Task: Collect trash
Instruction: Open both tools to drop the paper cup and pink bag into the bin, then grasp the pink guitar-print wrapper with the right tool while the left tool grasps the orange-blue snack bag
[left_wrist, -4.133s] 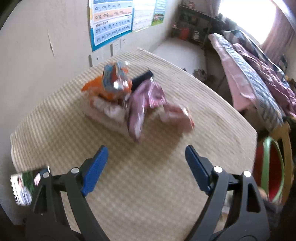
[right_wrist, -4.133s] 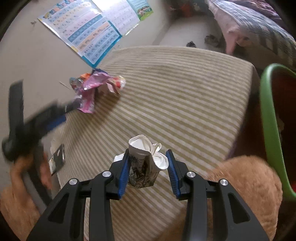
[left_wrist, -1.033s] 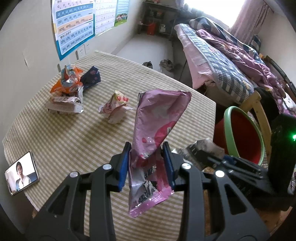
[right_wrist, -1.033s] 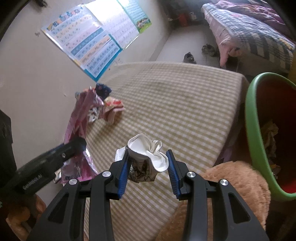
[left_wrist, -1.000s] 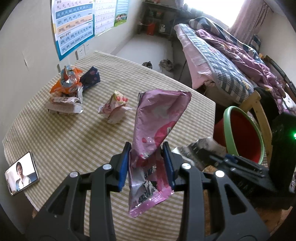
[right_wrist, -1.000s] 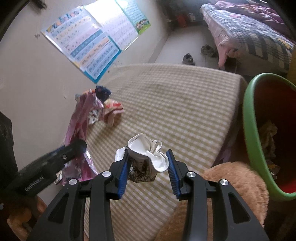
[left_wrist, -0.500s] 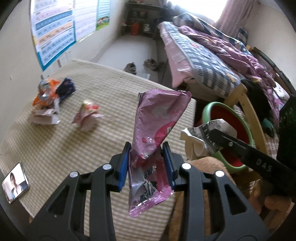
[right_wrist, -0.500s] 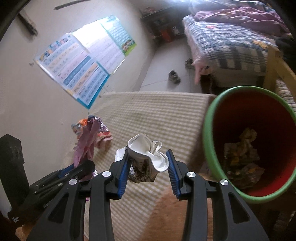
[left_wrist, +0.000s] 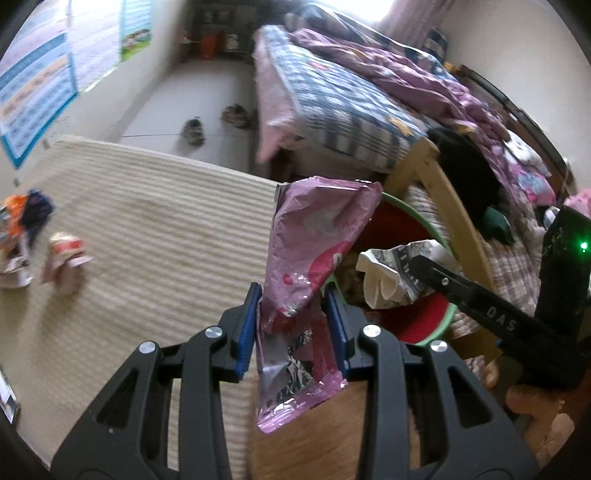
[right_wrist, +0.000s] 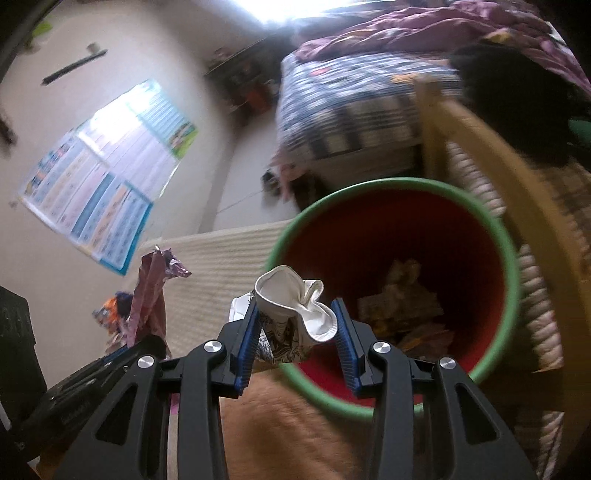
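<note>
Pink wrapper (left_wrist: 317, 254): clamped between the blue pads of the left hand-held gripper (left_wrist: 293, 328), standing upright, lower end hanging below the jaws. It sits over the worktop (left_wrist: 155, 229) edge, its top overlapping the bin (left_wrist: 448, 317) rim in the left wrist view.

Crumpled cup (right_wrist: 291, 314), white inside and printed outside: clamped in the right hand-held gripper (right_wrist: 295, 339), held above the near rim of the bin (right_wrist: 511, 273). Bin is red inside with a green rim and already holds some scraps (right_wrist: 402, 306).

Left on the worktop, blurred: 1 small pink-white wrapper (left_wrist: 64, 258) and a pile of orange and dark wrappers (left_wrist: 20, 229) near the left edge, well apart from the bin.

Beyond: bed (left_wrist: 354, 110), 2 shoes (left_wrist: 194, 129) on the floor, wall posters (right_wrist: 107, 177).
</note>
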